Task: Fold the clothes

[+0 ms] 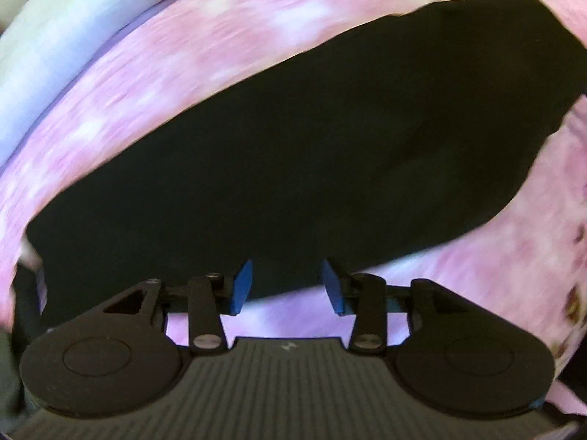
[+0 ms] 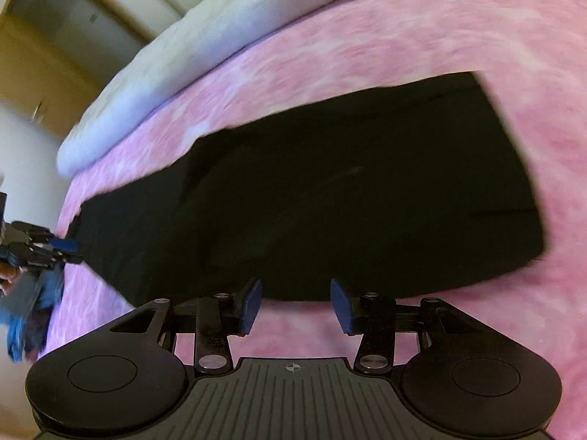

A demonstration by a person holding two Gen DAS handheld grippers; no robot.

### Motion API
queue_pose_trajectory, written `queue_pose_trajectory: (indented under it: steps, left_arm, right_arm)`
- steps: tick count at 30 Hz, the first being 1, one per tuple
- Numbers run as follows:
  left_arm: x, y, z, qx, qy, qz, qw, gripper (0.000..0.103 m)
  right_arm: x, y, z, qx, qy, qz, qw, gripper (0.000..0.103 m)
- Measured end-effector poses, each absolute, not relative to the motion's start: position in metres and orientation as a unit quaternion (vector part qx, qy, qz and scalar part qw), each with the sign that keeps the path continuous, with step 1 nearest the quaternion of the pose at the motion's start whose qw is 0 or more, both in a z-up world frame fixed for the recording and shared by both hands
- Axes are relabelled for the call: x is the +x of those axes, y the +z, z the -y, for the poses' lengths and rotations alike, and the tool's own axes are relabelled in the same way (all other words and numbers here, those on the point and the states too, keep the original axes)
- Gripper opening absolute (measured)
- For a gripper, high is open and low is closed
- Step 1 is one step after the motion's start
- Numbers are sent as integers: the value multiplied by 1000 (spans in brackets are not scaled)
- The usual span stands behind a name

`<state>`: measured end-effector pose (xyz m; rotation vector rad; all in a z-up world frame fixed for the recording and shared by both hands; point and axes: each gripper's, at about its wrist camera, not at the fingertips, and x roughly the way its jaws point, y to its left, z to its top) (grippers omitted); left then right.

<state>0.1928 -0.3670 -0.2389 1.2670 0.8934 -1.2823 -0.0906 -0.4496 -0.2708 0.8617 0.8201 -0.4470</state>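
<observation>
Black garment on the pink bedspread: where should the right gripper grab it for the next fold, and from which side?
Probably the near hem of the black garment, coming down from above on the near side. That edge lies flat and exposed on the pink bedspread just ahead of the open right gripper, so one pad could slide under it.

Black garment (image 2: 330, 198) spread flat, partly folded, on pink bedspread (image 2: 367, 36); edges straight.

Left tool (image 1: 286, 286) and right tool (image 2: 295, 306) both angled downward, jaws apart, empty.
</observation>
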Motion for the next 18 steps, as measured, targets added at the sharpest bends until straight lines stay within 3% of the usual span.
queue_pose_trajectory:
  steps: [7,12,15,18]
  left_arm:
    - [306,-234,331,500,-487,-379,607,43]
    - [376,-250,334,529,-506,-324,599,48]
    - [412,-270,314,592,-518,-236,571,48]
    - [421,-304,272,703,-535,-53,465,47]
  right_arm:
    - [-1,-254,433,315,-167,-416,836,46]
    - [68,-246,420,260,-181,-434,843,46]
    - [101,-245,403,264,-207,-434,836,46]
    - [132,-248,379,279,-219,-436,827,46]
